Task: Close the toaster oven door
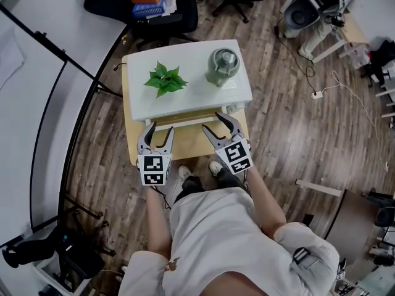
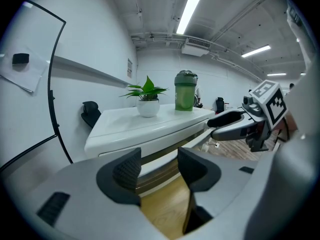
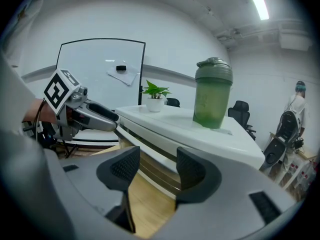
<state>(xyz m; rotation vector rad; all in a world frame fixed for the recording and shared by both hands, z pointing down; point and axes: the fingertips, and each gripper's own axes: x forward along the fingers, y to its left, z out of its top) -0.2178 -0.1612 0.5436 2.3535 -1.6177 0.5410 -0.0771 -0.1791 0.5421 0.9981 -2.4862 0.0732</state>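
1. Your pale shirt (image 1: 216, 227) fills the bottom of the head view, closest to the camera, on the near side of the toaster oven (image 1: 191, 100).
2. That white oven sits on a wooden table (image 1: 185, 143) with its front turned toward you.
3. Its door (image 1: 185, 123) runs along the oven's front edge and looks slightly ajar. A thin dark gap shows between the door's top rim and the oven body.
4. Your left gripper (image 1: 160, 128) is at the left end of the oven's front, tips just beside the door. Its jaws stand a little apart and pinch nothing; only the door rim and the table show through the gap.
5. Your right gripper (image 1: 211, 121) is toward the right of the oven's front, tips close to the door. Its jaws are likewise slightly parted and grip nothing.
6. Whether either gripper actually touches the door cannot be told.
7. On the oven's top stand a small potted plant (image 1: 164, 79) toward the left and a green shaker bottle (image 1: 222, 66) toward the right, well apart.
8. Behind the oven's back stands a black office chair (image 1: 166, 17).
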